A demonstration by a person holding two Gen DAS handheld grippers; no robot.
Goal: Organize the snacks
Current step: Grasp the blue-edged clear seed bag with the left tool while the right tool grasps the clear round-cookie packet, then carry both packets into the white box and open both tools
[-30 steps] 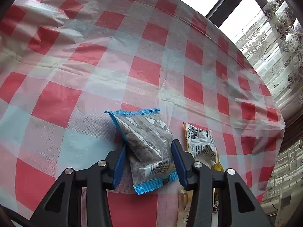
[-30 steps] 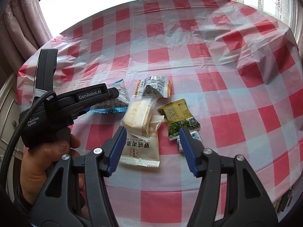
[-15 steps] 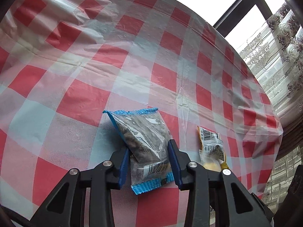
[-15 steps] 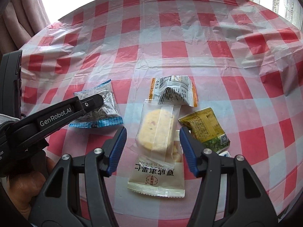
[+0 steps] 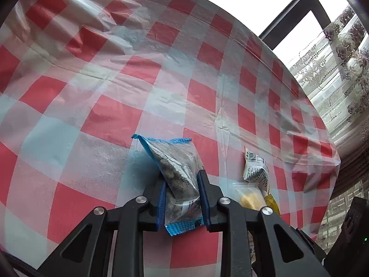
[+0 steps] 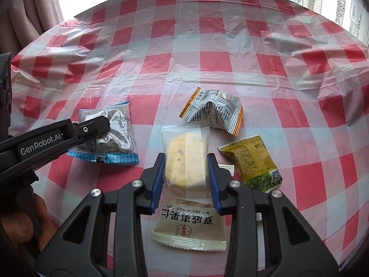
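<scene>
A clear snack packet with blue ends (image 5: 177, 173), filled with dark pieces, lies on the checked tablecloth (image 5: 110, 120). My left gripper (image 5: 182, 184) is closing and its blue pads pinch the packet's sides. The right wrist view shows the same packet (image 6: 115, 143) under the left gripper (image 6: 101, 124). A cream pastry packet (image 6: 186, 159) with red print lies lengthwise between the closing pads of my right gripper (image 6: 186, 161), which touch both its sides.
A crumpled silver and orange packet (image 6: 214, 113) lies just beyond the pastry, with a yellow-green packet (image 6: 253, 161) to its right. A hand (image 6: 20, 226) holds the left gripper's handle. The table's round edge, windows and curtains (image 5: 334, 73) lie beyond.
Both grippers moved forward over their packets and narrowed. The left pads now squeeze the blue-ended packet; the right pads have closed in onto the pastry packet's sides.
</scene>
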